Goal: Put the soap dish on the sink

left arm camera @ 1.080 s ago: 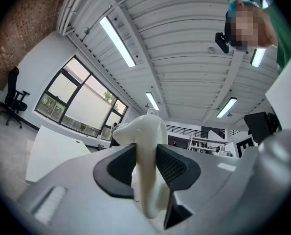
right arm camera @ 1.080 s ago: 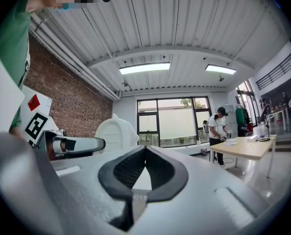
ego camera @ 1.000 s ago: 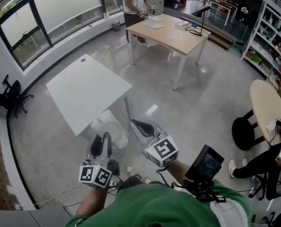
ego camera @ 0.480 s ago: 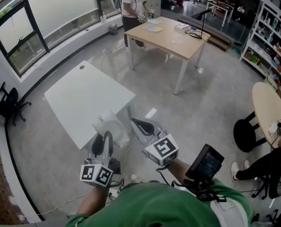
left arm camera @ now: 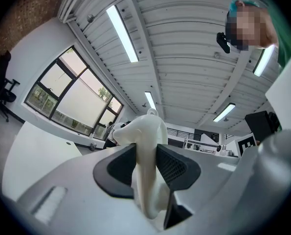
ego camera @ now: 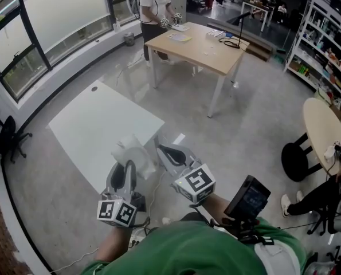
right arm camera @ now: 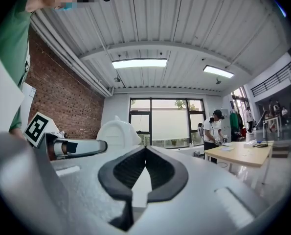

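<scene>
The soap dish (ego camera: 132, 152) is a white moulded piece, pinched upright between the jaws of my left gripper (ego camera: 126, 171). In the left gripper view the soap dish (left arm camera: 148, 141) fills the gap, and both dark pads of the left gripper (left arm camera: 146, 161) press on its sides. My right gripper (ego camera: 169, 153) is carried beside it at the same height, shut with nothing in it. In the right gripper view the pads of the right gripper (right arm camera: 145, 153) meet, and the soap dish (right arm camera: 118, 133) shows to their left. No sink is in view.
A white table (ego camera: 98, 125) stands just ahead on the grey floor. Beyond it is a wooden table (ego camera: 202, 39) with a person (ego camera: 150, 10) at its far end. A round table (ego camera: 325, 125), a black stool (ego camera: 296, 160) and shelves (ego camera: 330, 39) are at the right.
Both grippers keep their pose and grip while the whole view has moved forward across the room. The white table and the wooden table have shifted left and look closer.
</scene>
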Available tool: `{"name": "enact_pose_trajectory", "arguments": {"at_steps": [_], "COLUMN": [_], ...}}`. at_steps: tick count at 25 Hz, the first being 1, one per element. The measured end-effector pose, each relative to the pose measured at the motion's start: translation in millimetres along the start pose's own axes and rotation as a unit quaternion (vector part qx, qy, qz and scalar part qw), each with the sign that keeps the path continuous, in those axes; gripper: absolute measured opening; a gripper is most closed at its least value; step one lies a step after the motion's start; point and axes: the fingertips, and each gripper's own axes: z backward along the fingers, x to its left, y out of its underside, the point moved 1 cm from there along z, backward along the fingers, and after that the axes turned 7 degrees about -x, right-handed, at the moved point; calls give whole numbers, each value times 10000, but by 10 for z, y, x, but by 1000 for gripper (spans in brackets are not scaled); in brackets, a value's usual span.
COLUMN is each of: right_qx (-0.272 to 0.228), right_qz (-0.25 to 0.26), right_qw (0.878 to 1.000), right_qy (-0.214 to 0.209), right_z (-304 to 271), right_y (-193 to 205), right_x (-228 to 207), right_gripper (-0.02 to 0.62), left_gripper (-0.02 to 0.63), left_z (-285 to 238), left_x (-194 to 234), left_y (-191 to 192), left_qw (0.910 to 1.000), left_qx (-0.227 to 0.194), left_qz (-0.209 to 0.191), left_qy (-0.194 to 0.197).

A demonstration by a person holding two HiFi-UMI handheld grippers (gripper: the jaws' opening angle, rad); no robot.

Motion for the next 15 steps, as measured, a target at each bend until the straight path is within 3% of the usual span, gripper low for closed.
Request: {"name": "enact_pose_trajectory", "arguments": {"at_steps": [15], "right_qx": [10], "right_qz": [12], "right_qw": [9996], "right_qy": [-273], "right_z": [-380], "right_y": [54], "right_x": [-332], "right_gripper": [3], "left_gripper": [133], "left_z": [-379], "left_x": [192], "left_y": [90], "left_qw": [9997], "left_qx": [-71], "left_qz": [-30], "left_qy": [-242]}}
